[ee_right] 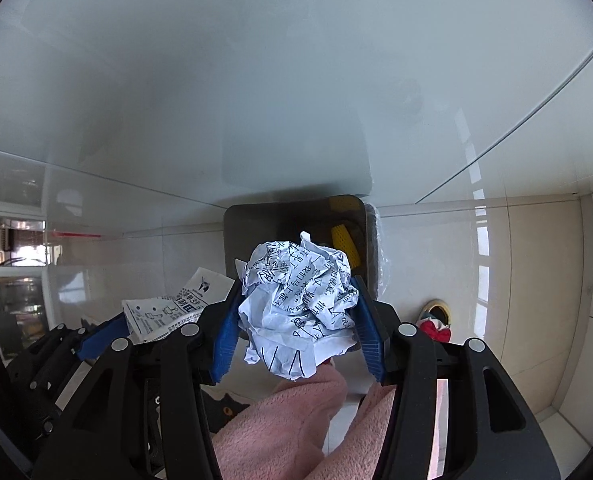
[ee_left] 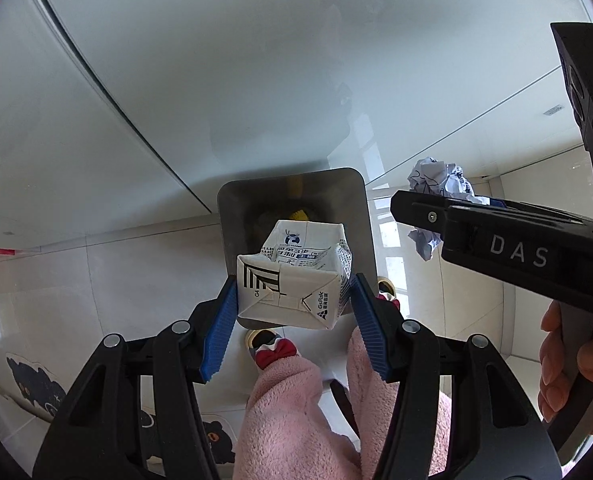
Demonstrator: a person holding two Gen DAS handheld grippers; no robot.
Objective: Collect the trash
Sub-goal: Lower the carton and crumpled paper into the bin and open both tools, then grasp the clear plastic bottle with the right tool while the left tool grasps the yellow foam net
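Note:
My left gripper [ee_left: 294,292] is shut on a white milk carton [ee_left: 292,280] and holds it above the open grey trash bin [ee_left: 232,208], which stands on the floor. My right gripper [ee_right: 298,296] is shut on a crumpled ball of written paper [ee_right: 296,304], held above the same bin [ee_right: 240,232]. In the left wrist view the right gripper [ee_left: 448,208] shows at the right with the paper ball [ee_left: 440,184]. In the right wrist view the carton [ee_right: 164,312] and left gripper [ee_right: 108,332] show at lower left. Something yellow [ee_right: 346,240] lies inside the bin.
A white table top [ee_left: 216,60] fills the upper part of both views, its edge beside the bin. White floor tiles [ee_right: 516,280] surround the bin. Pink fleece legs [ee_left: 296,408] and slippers with red bows [ee_left: 272,348] are below the grippers. A bear-print mat [ee_left: 36,380] lies at lower left.

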